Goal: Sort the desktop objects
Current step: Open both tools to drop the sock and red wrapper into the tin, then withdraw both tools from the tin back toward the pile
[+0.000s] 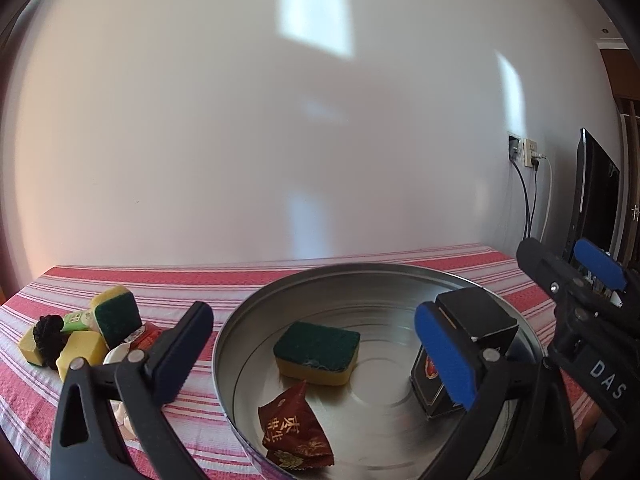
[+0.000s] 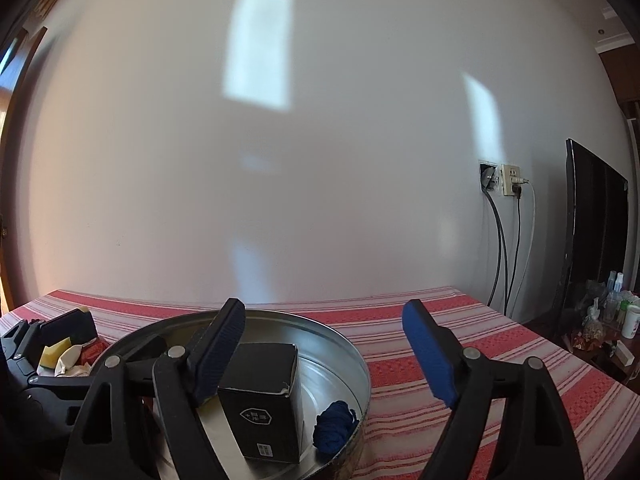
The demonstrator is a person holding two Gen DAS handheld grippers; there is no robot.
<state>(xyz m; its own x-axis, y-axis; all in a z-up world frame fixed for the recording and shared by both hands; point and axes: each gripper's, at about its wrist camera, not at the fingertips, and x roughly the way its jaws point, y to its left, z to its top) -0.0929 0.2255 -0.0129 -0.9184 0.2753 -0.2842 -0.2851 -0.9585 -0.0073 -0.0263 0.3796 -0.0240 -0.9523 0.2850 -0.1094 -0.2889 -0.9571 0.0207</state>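
Note:
A round metal tray sits on the red striped cloth. In it lie a green and yellow sponge, a red snack packet and an upright black box. The right wrist view shows the box in the tray beside a blue scrunchie. My left gripper is open and empty above the tray's near side. My right gripper is open and empty, its left finger beside the box; it also shows in the left wrist view.
Left of the tray is a pile: sponges, a black scrunchie, a green packet and white items. A wall socket with cables and a dark monitor stand at the right, with bottles on a side surface.

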